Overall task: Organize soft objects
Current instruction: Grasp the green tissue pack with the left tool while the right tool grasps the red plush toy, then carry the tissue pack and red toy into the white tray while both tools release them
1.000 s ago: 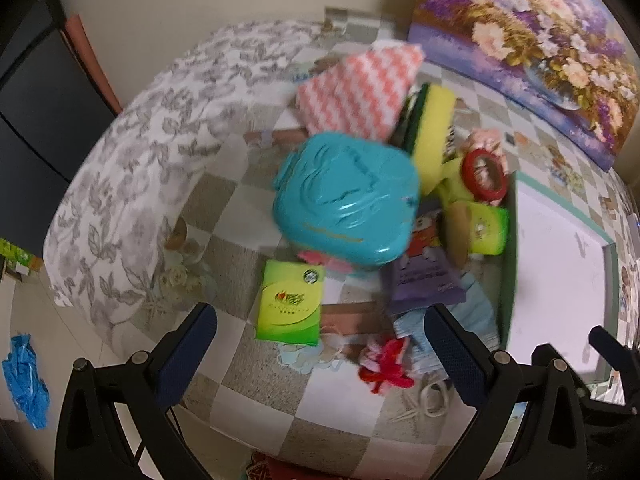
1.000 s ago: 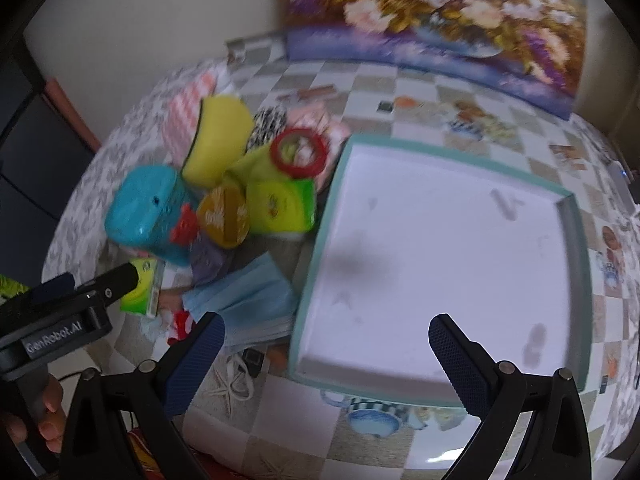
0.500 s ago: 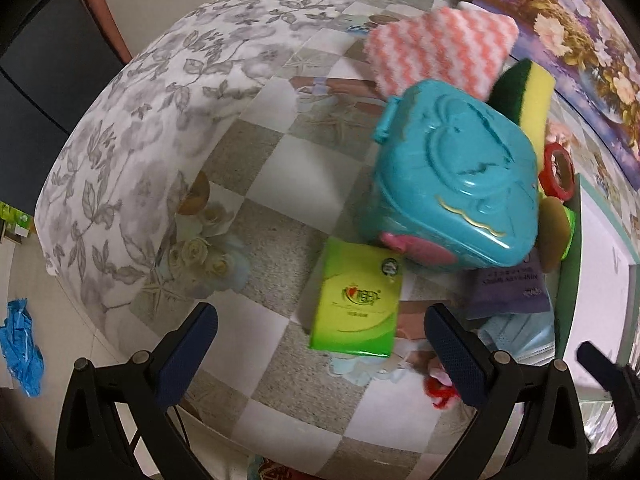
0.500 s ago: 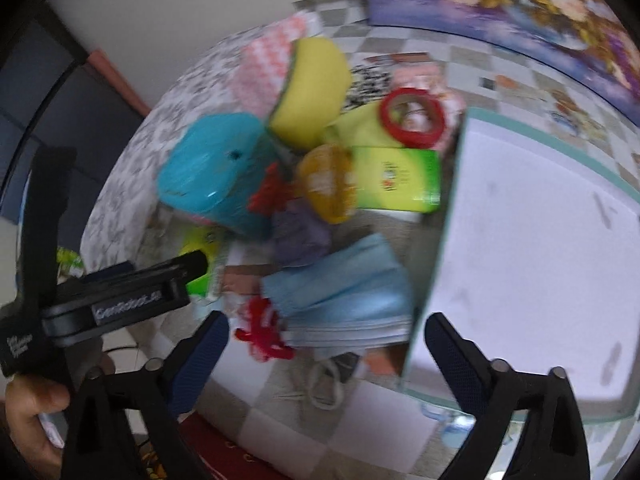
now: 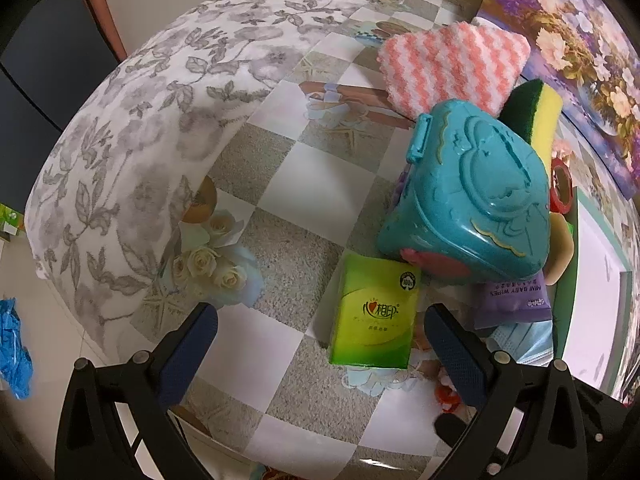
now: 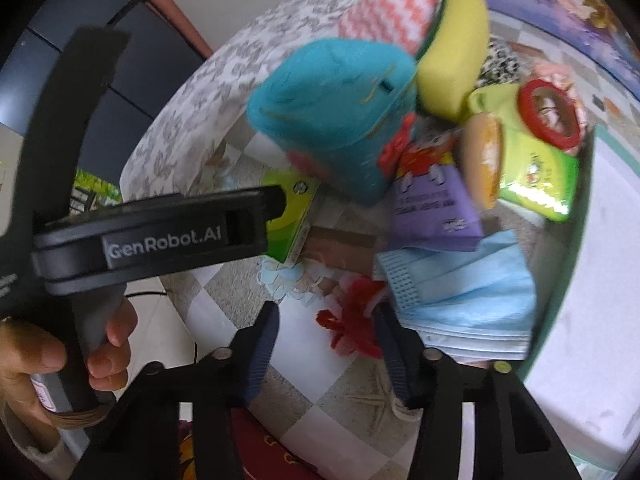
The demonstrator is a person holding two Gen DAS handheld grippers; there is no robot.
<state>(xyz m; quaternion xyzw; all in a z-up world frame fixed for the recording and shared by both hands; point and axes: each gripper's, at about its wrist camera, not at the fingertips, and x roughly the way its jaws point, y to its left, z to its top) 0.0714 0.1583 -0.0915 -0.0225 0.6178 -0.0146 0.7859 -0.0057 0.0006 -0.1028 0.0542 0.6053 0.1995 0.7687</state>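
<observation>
Right wrist view, tray (image 6: pixel 584 208) bare, right gripper (image 6: pixel 326 320) closing around red yarn (image 6: pixel 352 320), left gripper (image 5: pixel 320 324) apart.

Your left gripper (image 5: pixel 320 340) points steeply down over the table's near edge, jaws spread wide with nothing pressed between the pads. Your right gripper (image 6: pixel 326 344) also tilts downward near that edge, its jaws closing, pads not yet pressing anything. Your left hand (image 6: pixel 60 356) wraps its gripper's handle.
</observation>
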